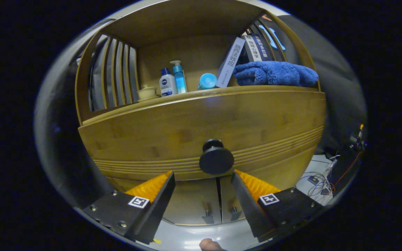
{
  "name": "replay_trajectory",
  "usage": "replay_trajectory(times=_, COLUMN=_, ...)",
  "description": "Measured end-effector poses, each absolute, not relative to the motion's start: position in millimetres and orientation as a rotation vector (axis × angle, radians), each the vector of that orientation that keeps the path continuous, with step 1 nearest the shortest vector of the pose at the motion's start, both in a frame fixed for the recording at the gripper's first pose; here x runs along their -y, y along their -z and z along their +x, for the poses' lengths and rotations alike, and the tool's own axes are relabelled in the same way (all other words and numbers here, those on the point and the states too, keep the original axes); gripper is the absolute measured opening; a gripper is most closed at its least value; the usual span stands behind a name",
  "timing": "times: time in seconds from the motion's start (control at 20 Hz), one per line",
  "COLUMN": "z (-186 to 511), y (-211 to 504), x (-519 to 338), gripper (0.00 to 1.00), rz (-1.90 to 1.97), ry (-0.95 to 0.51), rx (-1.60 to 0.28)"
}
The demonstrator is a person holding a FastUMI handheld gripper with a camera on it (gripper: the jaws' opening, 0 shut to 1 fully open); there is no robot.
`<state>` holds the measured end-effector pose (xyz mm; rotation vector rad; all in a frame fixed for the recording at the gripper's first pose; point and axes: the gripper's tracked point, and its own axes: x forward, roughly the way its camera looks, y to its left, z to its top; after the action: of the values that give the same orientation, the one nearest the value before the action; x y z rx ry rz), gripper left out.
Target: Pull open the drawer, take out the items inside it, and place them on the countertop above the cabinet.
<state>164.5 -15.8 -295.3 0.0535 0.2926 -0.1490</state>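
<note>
A wooden cabinet fills the space ahead. Its drawer front [173,129] is a wide bamboo panel, flush and closed, with a round dark knob [216,158] at its middle. My gripper [202,176] is open, its two fingers standing either side of the knob and just short of it, touching nothing. Above the drawer runs the countertop [201,93]. What lies inside the drawer is hidden.
On the countertop stand a small cream cup [147,92], a white bottle [168,83], a blue pump bottle [179,77], a blue lid [207,81], leaning books [229,62] and a blue towel [275,74]. Two lower cabinet doors [206,200] sit below. Cables [318,183] lie on the floor.
</note>
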Motion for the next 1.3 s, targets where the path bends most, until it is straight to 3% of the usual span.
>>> replay_trajectory(times=0.35, z=108.8, y=229.8, x=18.7, gripper=0.99, rz=-0.04, ry=0.158, rx=-0.265)
replay_trajectory(times=0.9, z=20.6, y=59.7, x=24.1, gripper=0.99, rz=-0.147, ry=0.165, rx=-0.054)
replay_trajectory(times=1.3, z=-24.1, y=-7.3, x=7.2, gripper=0.99, rz=-0.071, ry=0.105, rx=0.01)
